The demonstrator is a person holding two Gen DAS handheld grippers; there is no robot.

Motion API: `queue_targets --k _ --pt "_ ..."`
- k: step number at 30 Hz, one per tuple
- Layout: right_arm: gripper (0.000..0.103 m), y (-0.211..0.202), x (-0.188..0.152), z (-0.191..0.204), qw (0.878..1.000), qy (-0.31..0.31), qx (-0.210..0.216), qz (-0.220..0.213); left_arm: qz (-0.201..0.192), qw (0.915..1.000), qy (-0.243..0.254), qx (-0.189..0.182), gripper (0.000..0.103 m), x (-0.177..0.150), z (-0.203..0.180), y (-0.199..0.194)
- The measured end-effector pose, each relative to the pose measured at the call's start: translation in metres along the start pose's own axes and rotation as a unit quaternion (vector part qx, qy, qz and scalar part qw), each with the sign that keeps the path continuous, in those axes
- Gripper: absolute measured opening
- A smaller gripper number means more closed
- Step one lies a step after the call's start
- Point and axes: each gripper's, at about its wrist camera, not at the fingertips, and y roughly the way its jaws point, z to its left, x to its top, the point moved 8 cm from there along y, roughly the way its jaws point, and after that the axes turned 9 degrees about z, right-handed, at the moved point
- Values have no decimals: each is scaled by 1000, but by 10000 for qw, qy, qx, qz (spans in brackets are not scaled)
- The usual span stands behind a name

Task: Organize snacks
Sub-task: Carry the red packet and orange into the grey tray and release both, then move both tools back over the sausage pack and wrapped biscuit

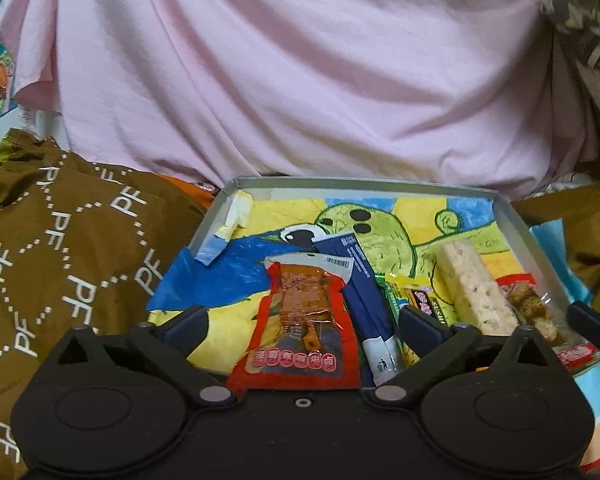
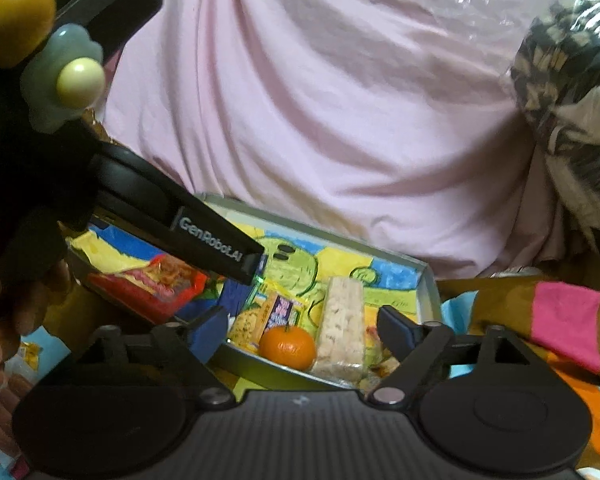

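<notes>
Plenty already packed into the shallow tray (image 1: 512, 220), just ahead of and below both sets of fingers.

Left gripper (image 1: 304, 322): spread wide, clamped on nothing, poised above the red pouch (image 1: 296, 360), which lies flat between the open jaws. Right gripper (image 2: 304, 328): likewise apart and empty, with the mandarin (image 2: 287, 347) straight ahead between the jaws, resting against the tray's near rim.

Red pouch: probably light, floppy, glossy and therefore slippery. Best pinched across a sealed edge or the narrow neck at the far end, not on the flat face.

Dark blue packet (image 1: 364, 280), just right of the pouch from the left gripper: looks stiffer and long. Take across its width near the middle.

Puffed rice bar (image 1: 476, 280), further right: likely very light and crumbly under its clear wrap. Close gently on the long sides, never hard.

Mandarin: round, firmer, heaviest of the lot by appearance, prone to rolling. Centre the pads on its widest part.

Small purple candy pack (image 2: 278, 312), just beyond the mandarin: light and crinkly. Awkward to reach while crowded by neighbours.

Cannot tell how deep the pile goes under the bar.
</notes>
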Motion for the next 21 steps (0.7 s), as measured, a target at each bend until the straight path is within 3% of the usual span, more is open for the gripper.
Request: queue_targets --k 9,21 --pt "102 -45 12 -15 9985 189 -308 -414 -195 9996 -157 -105 102 7 12 -46" --pt "103 -114 12 -16 9964 184 -346 -752 -418 9978 -464 -220 102 -18 47 -111"
